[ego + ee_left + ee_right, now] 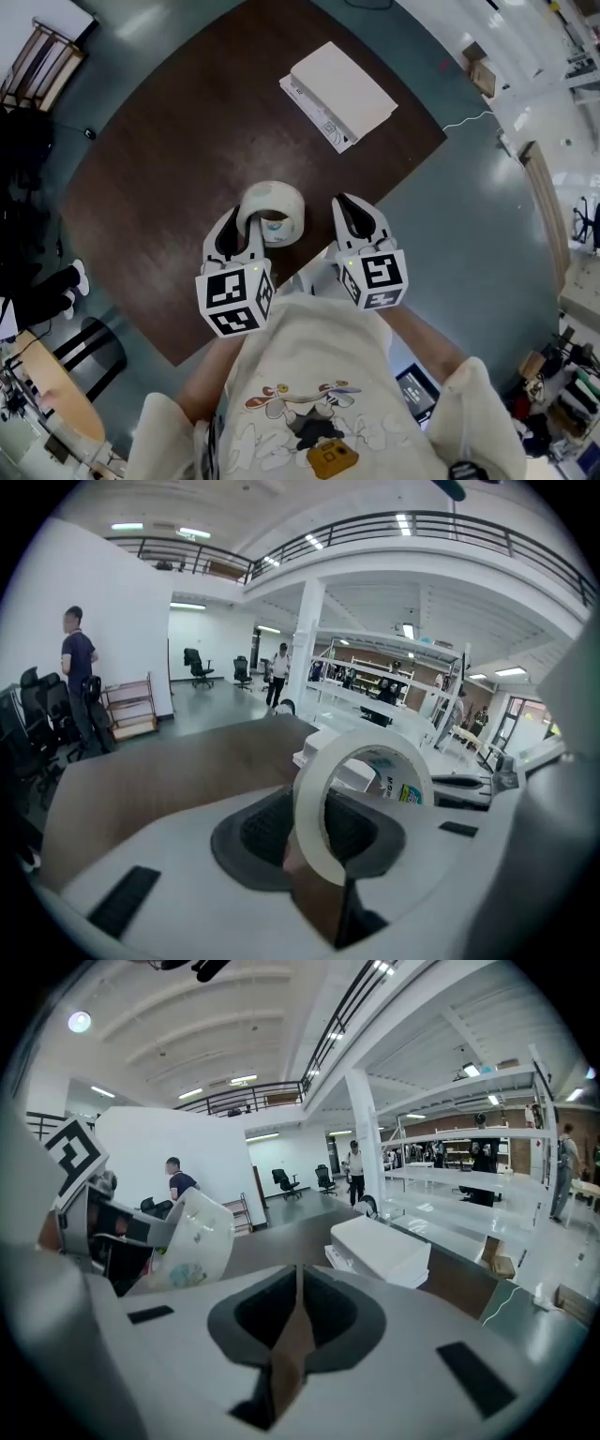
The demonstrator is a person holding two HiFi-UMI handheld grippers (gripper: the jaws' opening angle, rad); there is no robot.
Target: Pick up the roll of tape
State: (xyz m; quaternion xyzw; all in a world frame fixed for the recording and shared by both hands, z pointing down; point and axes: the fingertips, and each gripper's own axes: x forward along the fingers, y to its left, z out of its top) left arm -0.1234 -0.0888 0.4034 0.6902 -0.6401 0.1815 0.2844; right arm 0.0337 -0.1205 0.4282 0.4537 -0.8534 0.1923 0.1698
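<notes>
Jaws: my left gripper (246, 225) clamps the roll of tape (281, 202); my right gripper (354, 214) is closed, empty.
The roll's wall sits pinched between the left pads, above the brown table (187, 141), just beside the right gripper.

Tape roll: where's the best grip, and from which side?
Grip the ring's wall. The tape roll is a hollow ring with a thin wall, so probably put one jaw through the hole and one outside, coming in at an open face. The left hand-held gripper pinches it that way now.
</notes>
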